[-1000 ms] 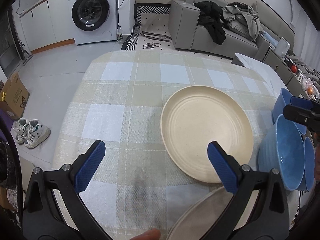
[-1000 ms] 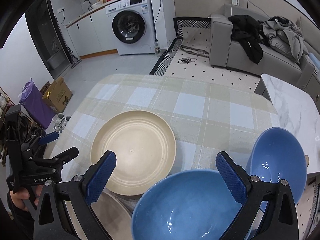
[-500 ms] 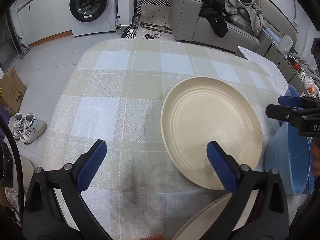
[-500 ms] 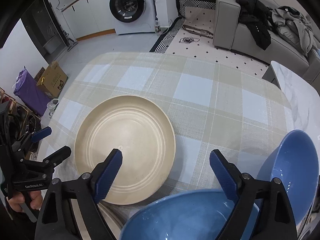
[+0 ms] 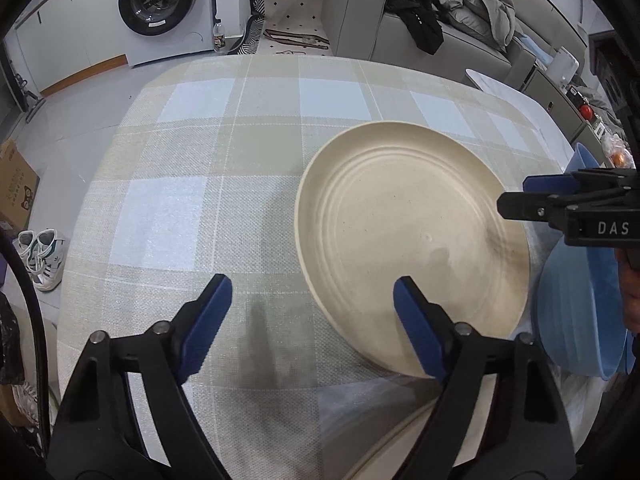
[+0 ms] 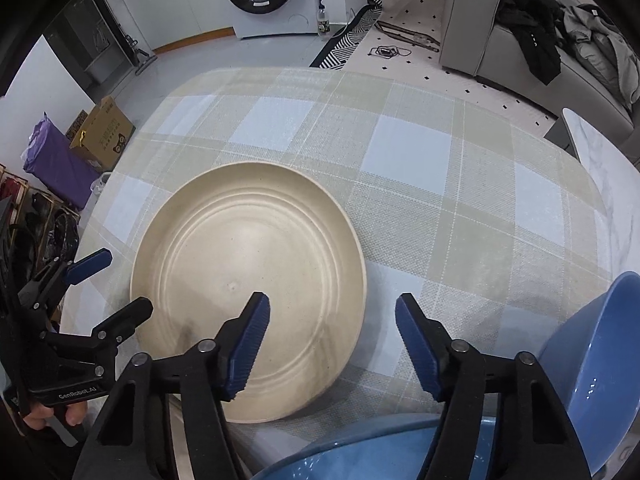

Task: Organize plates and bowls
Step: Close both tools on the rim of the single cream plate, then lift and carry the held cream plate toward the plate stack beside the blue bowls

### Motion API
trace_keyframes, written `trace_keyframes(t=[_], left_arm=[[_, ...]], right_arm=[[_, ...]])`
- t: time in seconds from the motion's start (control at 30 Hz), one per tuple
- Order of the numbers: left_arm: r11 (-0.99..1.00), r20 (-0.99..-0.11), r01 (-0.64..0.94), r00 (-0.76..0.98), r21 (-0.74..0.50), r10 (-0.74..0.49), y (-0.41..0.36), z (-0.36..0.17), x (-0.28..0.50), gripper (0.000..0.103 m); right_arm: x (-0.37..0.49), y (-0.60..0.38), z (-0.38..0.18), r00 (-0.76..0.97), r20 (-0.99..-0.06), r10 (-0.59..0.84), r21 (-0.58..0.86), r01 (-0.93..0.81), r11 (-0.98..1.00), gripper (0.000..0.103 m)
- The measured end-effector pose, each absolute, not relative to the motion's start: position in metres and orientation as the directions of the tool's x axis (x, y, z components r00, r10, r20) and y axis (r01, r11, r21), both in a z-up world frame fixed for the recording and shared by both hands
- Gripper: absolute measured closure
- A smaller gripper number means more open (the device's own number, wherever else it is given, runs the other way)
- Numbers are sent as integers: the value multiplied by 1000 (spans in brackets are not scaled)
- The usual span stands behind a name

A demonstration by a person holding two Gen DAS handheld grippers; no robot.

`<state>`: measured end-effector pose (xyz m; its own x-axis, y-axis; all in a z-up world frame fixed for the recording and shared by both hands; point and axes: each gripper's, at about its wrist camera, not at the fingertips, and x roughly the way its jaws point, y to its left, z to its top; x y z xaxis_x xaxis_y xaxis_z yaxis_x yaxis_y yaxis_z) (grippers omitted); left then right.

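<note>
A large cream plate [image 5: 412,248] [image 6: 248,288] lies on the checked tablecloth. My left gripper [image 5: 311,296] hovers over its near left rim, jaws closing, and the rim lies between them untouched. My right gripper [image 6: 332,308] hangs over the plate's near right rim, jaws also closing with nothing pressed. Each gripper shows in the other's view: the right gripper [image 5: 520,194] and the left gripper [image 6: 124,280]. The edge of a second cream plate [image 5: 400,432] shows near me. One blue bowl [image 6: 360,452] [image 5: 576,312] sits below my right gripper, and another blue bowl [image 6: 600,360] stands to its right.
The table [image 5: 240,152] drops to the floor on the left and at the far edge. A washing machine [image 5: 160,4], a grey sofa [image 5: 360,20] with clothes, a marble side table [image 6: 600,152], a cardboard box [image 6: 104,128] and shoes [image 5: 44,252] surround it.
Both grippers have sunk toward the cream plate and tilted further down. Their jaws have narrowed. The plate and bowls have not moved.
</note>
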<state>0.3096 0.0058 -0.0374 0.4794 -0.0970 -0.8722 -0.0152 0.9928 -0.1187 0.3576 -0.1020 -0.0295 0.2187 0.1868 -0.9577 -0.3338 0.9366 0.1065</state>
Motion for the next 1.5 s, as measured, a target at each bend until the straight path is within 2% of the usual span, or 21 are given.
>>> trace_keyframes(t=[0.17, 0.23, 0.33, 0.37, 0.43, 0.6, 0.7, 1.5], left_arm=[[991, -872, 1, 476, -133, -118, 3, -41, 309, 34], [992, -873, 14, 473, -125, -117, 0, -42, 309, 43], [992, -873, 27, 472, -124, -122, -3, -43, 308, 54], [992, -873, 33, 471, -124, -124, -3, -44, 307, 56], [992, -876, 45, 465, -121, -128, -6, -45, 306, 70], [995, -878, 48, 467, -90, -102, -10, -48, 304, 78], [996, -880, 51, 465, -80, -94, -11, -47, 303, 80], [999, -823, 20, 566, -45, -49, -5, 1, 275, 80]], right_arm=[[361, -98, -41, 194, -968, 160, 89, -330, 940, 50], [361, -98, -43, 191, -970, 153, 84, -330, 940, 61], [363, -97, -48, 187, -973, 134, 67, -328, 942, 69], [363, -98, -49, 185, -974, 129, 63, -327, 943, 71], [363, -99, -50, 184, -975, 124, 58, -325, 944, 74], [362, -101, -50, 191, -975, 113, 45, -327, 944, 82], [361, -103, -49, 204, -972, 117, 46, -323, 945, 86], [340, -100, -9, 310, -939, 152, 36, -348, 937, 86]])
